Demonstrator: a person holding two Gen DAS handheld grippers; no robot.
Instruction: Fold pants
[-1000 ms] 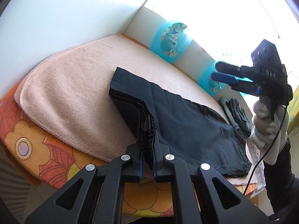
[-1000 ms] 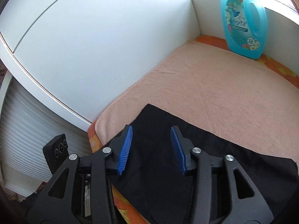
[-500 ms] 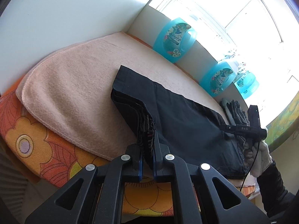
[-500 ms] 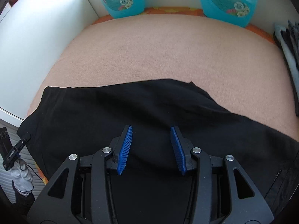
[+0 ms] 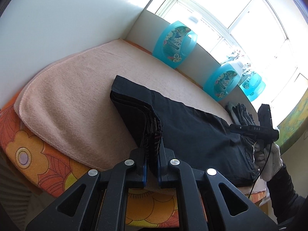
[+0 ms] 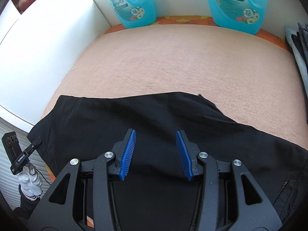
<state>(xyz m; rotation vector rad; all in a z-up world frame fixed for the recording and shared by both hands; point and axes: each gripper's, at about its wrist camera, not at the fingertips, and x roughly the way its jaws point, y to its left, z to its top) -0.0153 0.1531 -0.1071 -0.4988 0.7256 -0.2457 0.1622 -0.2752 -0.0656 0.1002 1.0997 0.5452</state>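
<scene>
Now, change: the right claw has swung down over the pants (a second ago it was up in the air), so a grab looks near.
Right claw: wide, holding nothing.
Left claw: pinched on the pants' stacked hem.
Pants: flat on the pink towel, lower half of frame.
Around: blue bottles at the top; gloves at right, not in the way.

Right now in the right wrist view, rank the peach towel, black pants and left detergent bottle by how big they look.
1. peach towel
2. black pants, a close second, enlarged by nearness
3. left detergent bottle, cropped at the top
</scene>
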